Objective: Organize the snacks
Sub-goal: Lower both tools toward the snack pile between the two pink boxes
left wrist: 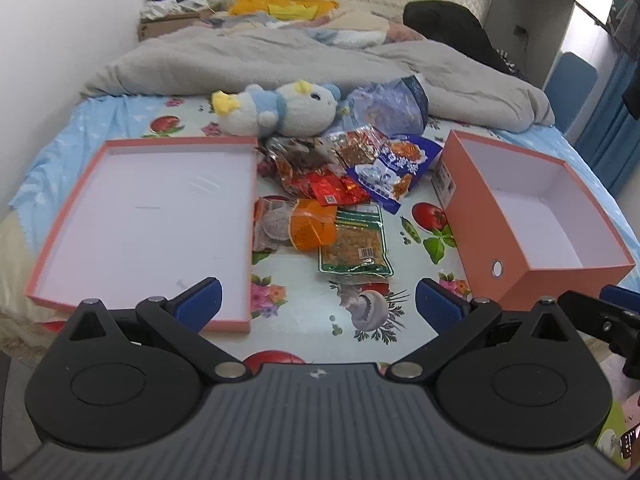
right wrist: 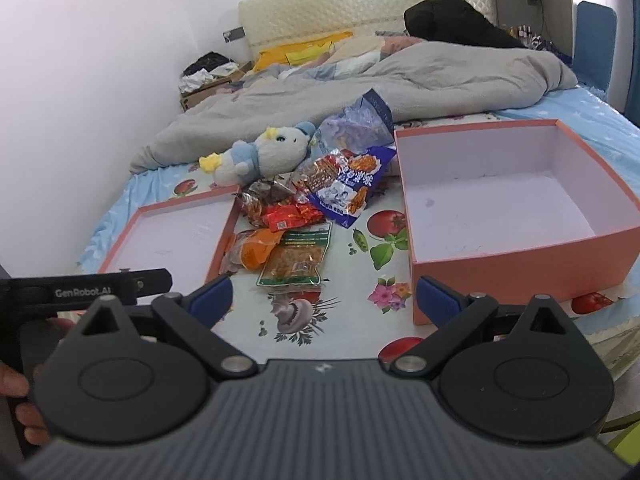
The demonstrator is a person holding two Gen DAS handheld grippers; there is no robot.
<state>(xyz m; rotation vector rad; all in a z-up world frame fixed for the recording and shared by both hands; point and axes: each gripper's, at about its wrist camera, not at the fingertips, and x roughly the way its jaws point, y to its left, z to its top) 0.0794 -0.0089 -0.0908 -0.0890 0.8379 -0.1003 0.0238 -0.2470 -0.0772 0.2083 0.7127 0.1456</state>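
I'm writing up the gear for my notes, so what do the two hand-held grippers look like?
The left hand-held gripper and the right hand-held gripper look alike: ribbed dark grey body, black linkage arms with silver pivot pins, round black discs, blue ridged finger pads. The left one, seen from the right camera, bears white lettering "GenRobot.AI".

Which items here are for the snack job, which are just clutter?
Job: snack packets, deep box, shallow lid, left gripper, right gripper, both open and empty.

Clutter: plush toy, grey duvet, yellow bag, black bag.
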